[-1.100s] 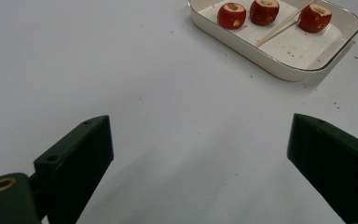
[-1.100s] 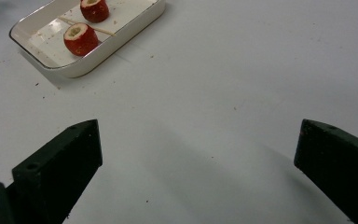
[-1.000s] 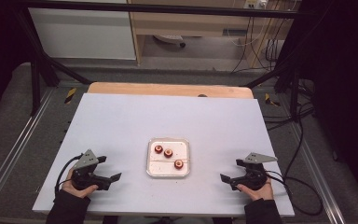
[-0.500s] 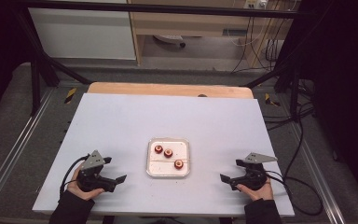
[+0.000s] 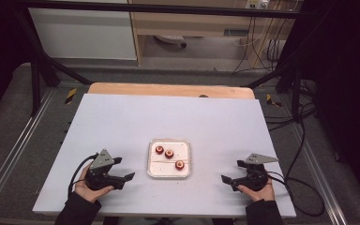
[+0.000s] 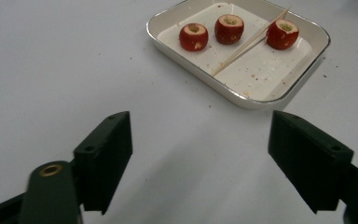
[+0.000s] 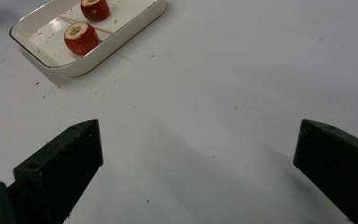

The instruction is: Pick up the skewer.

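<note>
The skewer (image 6: 248, 45) lies diagonally across the tray (image 6: 279, 95) (between fruits).

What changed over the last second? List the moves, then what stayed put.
The left gripper moved right, toward the tray, and its jaws have just been closing a little with nothing between them. The right gripper, the tray, its three cored red fruits and the skewer stayed put.

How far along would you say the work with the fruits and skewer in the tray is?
Nothing looks done: three red fruits and the skewer lie loose in the tray. The left claw, empty, has just been closing, short of the tray; the right claw is open. Grasping remains.
</note>
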The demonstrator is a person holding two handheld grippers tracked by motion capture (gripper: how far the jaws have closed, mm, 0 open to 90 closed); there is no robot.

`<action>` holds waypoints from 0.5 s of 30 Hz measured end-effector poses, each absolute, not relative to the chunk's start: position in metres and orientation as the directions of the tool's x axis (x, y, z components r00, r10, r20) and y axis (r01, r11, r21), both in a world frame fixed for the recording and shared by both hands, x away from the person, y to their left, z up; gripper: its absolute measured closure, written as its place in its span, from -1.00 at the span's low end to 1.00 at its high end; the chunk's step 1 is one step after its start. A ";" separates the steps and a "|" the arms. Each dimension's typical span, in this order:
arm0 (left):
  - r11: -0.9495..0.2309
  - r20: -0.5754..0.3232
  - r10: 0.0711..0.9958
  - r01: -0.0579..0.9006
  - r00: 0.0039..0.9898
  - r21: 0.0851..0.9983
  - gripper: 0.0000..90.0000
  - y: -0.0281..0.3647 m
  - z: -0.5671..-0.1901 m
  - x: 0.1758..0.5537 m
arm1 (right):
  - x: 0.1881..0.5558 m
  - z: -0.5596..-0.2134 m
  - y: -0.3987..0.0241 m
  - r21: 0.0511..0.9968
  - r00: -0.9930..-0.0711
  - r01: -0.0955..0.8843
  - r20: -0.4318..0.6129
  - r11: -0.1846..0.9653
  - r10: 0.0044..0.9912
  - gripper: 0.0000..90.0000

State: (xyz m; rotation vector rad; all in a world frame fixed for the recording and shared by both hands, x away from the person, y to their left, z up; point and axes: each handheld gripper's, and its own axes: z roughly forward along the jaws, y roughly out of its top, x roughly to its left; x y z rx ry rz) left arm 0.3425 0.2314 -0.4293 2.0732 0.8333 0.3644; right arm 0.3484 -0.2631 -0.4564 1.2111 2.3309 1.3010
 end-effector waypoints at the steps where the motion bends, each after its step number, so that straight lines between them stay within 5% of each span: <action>1: -0.418 -0.038 0.679 0.429 0.734 0.801 -0.42 0.228 -0.428 0.343 | 0.348 -0.456 -0.263 0.785 -0.641 0.556 0.196 0.272 0.742 -0.96; 15: -0.412 -0.054 0.693 0.455 0.719 0.789 0.35 0.187 -0.417 0.364 | 0.348 -0.456 -0.264 0.788 -0.641 0.553 0.194 0.271 0.743 -0.96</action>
